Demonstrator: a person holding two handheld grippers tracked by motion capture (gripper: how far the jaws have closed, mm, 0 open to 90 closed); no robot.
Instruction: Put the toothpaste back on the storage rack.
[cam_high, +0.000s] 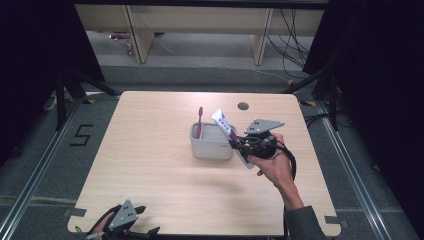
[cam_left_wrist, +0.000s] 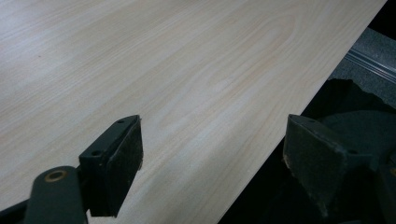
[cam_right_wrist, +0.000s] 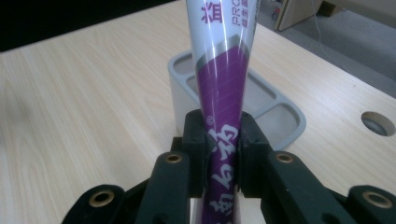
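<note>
My right gripper (cam_high: 239, 145) is shut on a white and purple toothpaste tube (cam_high: 230, 136), held tilted just right of a grey holder box (cam_high: 212, 140). In the right gripper view the tube (cam_right_wrist: 223, 88) is pinched between the two jaws, with my gripper (cam_right_wrist: 223, 149) in front of the grey box (cam_right_wrist: 280, 112). A purple toothbrush (cam_high: 199, 121) stands upright in the box's left part. My left gripper (cam_high: 142, 220) rests at the table's near left edge, open; in the left gripper view its jaws stand wide apart at the table edge (cam_left_wrist: 212, 154) with nothing between them.
The light wooden table (cam_high: 150, 165) has a round cable hole (cam_high: 243, 106) at the back, also in the right gripper view (cam_right_wrist: 378, 122). Dark curtains and stand legs flank the table. Desks and cables stand beyond it.
</note>
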